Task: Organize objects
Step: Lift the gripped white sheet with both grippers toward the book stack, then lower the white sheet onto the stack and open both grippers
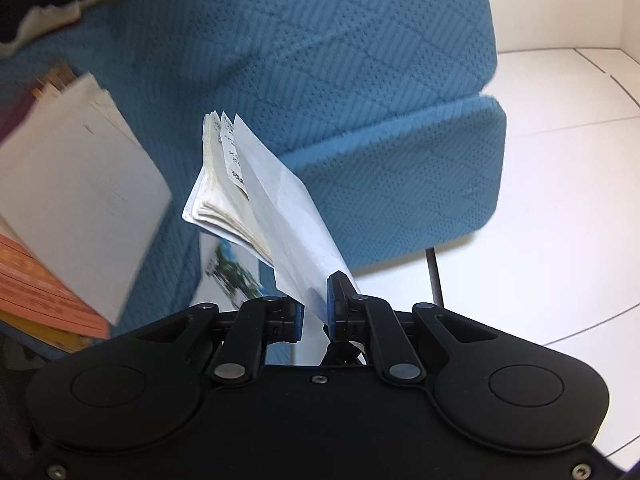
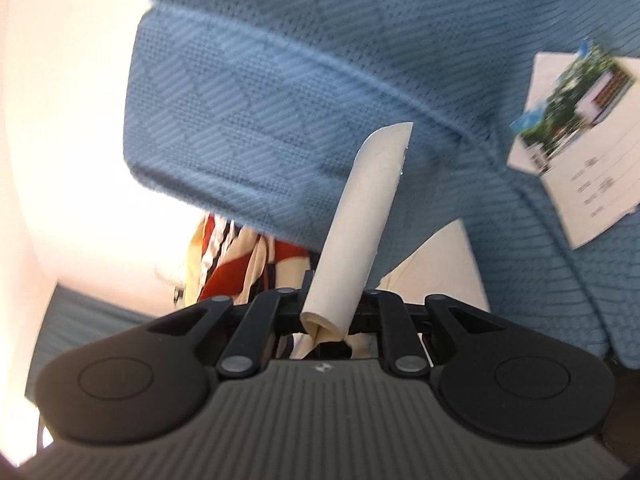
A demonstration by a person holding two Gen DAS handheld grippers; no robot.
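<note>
The left tongs (image 1: pixel 315 312) come first, near the camera. Their jaws are almost closed and pinch the bottom corner of a booklet (image 1: pixel 240 192). The booklet sticks up and away from the tongs, with its pages fanning out. The right tongs (image 2: pixel 328 312) are squeezed onto a paper roll (image 2: pixel 360 216) that pokes up between the jaws.

Both papers are lifted off the blue bed (image 1: pixel 320 60), so picking up looks done. Putting them away is still left.

Past the left tongs, a photo card (image 1: pixel 230 270) lies on the bed just under the booklet. Far to the left sits a pile of papers (image 1: pixel 76 200). That card is far right of the right tongs.
</note>
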